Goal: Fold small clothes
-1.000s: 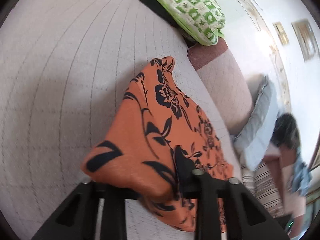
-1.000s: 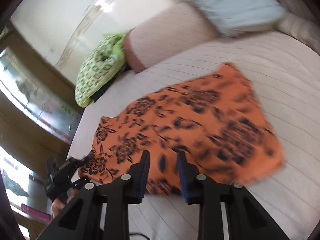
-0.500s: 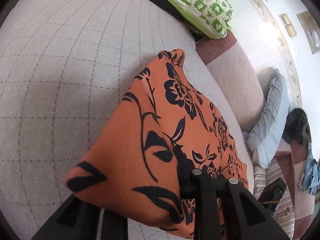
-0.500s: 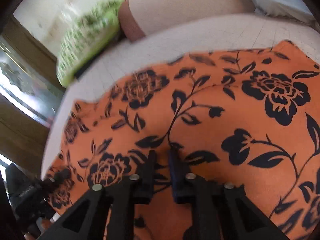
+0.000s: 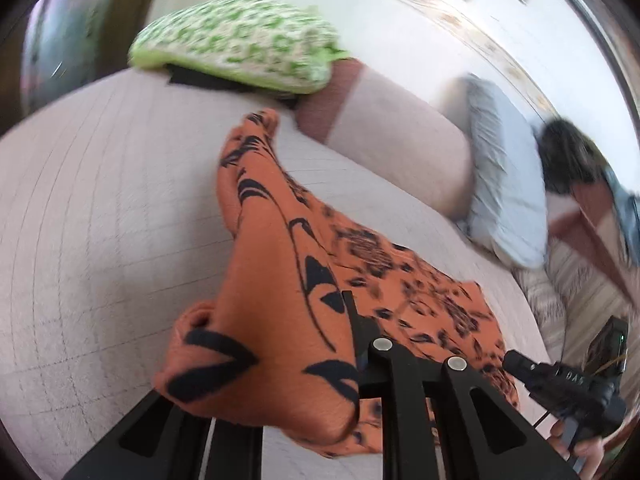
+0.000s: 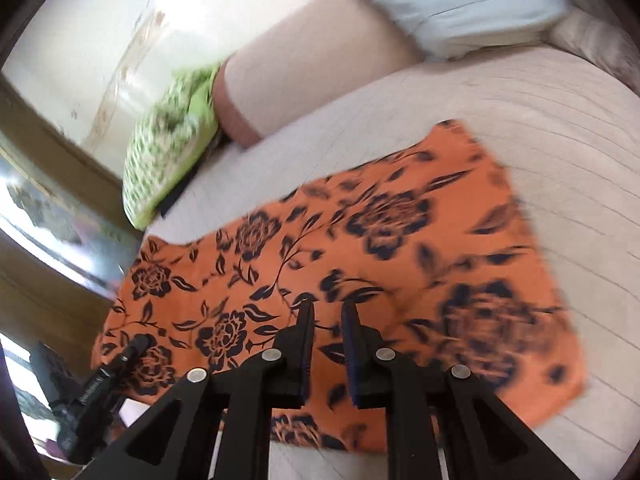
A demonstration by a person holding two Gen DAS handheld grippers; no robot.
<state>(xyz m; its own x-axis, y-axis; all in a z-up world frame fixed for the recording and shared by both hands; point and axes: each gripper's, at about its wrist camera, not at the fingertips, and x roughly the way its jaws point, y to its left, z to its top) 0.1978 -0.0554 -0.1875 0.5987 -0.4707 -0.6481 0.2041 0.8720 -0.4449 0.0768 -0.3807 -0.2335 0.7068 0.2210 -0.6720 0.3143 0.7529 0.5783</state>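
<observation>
An orange cloth with black flowers (image 6: 360, 248) lies on the pale quilted bed (image 6: 540, 120). My left gripper (image 5: 336, 320) is shut on the cloth's near left corner (image 5: 272, 320) and lifts it, so the fabric drapes over the fingers. It shows in the right wrist view (image 6: 132, 350) at the cloth's left edge. My right gripper (image 6: 326, 316) hovers above the cloth's near edge, its jaws a narrow gap apart with nothing between them. It shows in the left wrist view (image 5: 516, 360) at the lower right.
A green patterned pillow (image 5: 236, 44) lies at the head of the bed. A beige and maroon bolster (image 5: 392, 136) and a light blue pillow (image 5: 504, 184) lie beside it. A striped cloth (image 5: 560, 300) sits at the bed's right edge.
My right gripper has risen off the cloth and its jaws have parted slightly. My left gripper has swung to face the headboard with the corner still held.
</observation>
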